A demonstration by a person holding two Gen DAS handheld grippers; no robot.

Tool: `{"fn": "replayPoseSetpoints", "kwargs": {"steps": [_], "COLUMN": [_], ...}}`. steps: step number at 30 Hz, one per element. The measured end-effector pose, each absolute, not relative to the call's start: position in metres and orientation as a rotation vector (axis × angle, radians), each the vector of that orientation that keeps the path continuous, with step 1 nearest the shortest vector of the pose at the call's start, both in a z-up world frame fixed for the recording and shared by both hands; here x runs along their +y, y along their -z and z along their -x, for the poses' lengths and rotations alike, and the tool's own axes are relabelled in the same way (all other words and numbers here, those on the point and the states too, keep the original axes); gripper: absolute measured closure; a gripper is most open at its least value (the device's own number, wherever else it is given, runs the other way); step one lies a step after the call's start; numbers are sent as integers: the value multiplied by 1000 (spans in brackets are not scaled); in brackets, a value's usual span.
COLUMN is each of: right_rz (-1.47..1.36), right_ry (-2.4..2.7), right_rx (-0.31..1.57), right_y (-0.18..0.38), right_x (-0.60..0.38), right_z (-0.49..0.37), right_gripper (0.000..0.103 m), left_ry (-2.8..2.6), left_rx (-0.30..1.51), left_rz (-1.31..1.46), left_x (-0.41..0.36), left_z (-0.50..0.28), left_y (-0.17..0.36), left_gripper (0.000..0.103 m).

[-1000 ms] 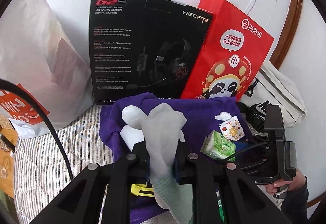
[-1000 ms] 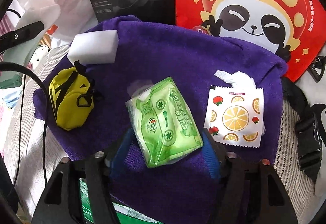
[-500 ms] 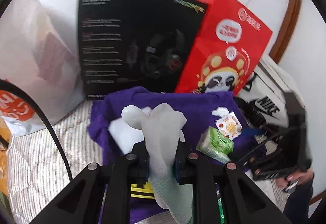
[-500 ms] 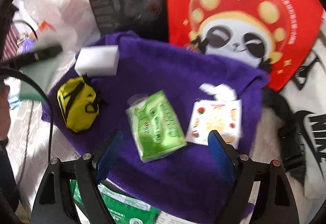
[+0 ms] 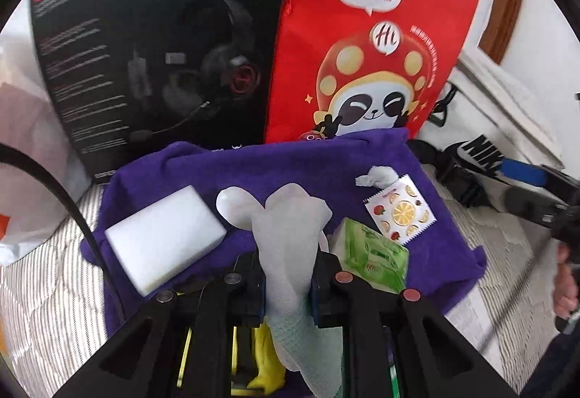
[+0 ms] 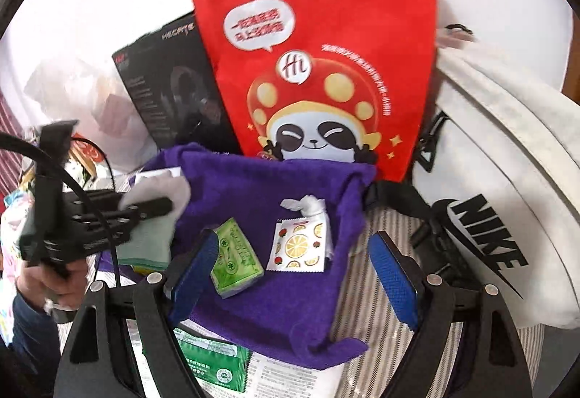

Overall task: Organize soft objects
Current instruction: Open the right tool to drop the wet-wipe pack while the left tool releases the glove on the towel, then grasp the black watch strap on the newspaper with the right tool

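Clamping a pale glove (image 5: 290, 238), the left gripper (image 5: 286, 285) hangs over the purple towel (image 6: 290, 296); right gripper (image 6: 293, 271) jaws spread wide, just opened, empty, above the green tissue pack (image 6: 235, 260)

— What's on the towel (image 5: 290, 162)?
— From my left claw's view, the sponge block (image 5: 165, 235) lies left, the tissue pack (image 5: 373, 256) right, and the fruit-print sachet (image 5: 400, 213) just behind the pack.
— And behind the towel?
— The headset box (image 5: 156, 46) stands left, the paper bag (image 5: 369, 46) right.
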State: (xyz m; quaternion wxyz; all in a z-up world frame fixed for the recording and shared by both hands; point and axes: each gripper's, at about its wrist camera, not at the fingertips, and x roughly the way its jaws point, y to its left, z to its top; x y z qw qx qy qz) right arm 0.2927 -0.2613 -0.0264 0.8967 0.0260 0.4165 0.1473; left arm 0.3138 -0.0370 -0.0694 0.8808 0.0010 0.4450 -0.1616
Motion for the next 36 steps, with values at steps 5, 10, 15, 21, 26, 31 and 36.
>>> {"fn": "replayPoseSetpoints", "kwargs": {"steps": [5,10,15,21,26,31,36], "right_rz": [-71,-85,-69,-55,-38,8,-5], "right_ry": [-297,-301,-312,-325,-331,-299,-331], "right_rx": [862,869,871,864,863,862,840], "right_y": [27,29,29,25,20,10,8], "right_x": [-271,-275,-271,-267,-261,-252,-250], "right_z": [-291,-292,-291,-288,-285,-275,-245], "right_gripper": [18,18,18,18,18,18,18], "left_ry": [305,281,287,274,249,249,256], "left_rx": [962,986,1000,982,971,960,943], "left_rz": [-76,-169,-195,-188,-191,-183,-214], "left_x": [-52,-64,-69,-61,-47,-28,-16], "left_z": [-330,-332,-328,-316,-303,-275,-232], "left_y": [91,106,107,93,79,60,45], "left_gripper": [85,84,64,46,46,46,41]}}
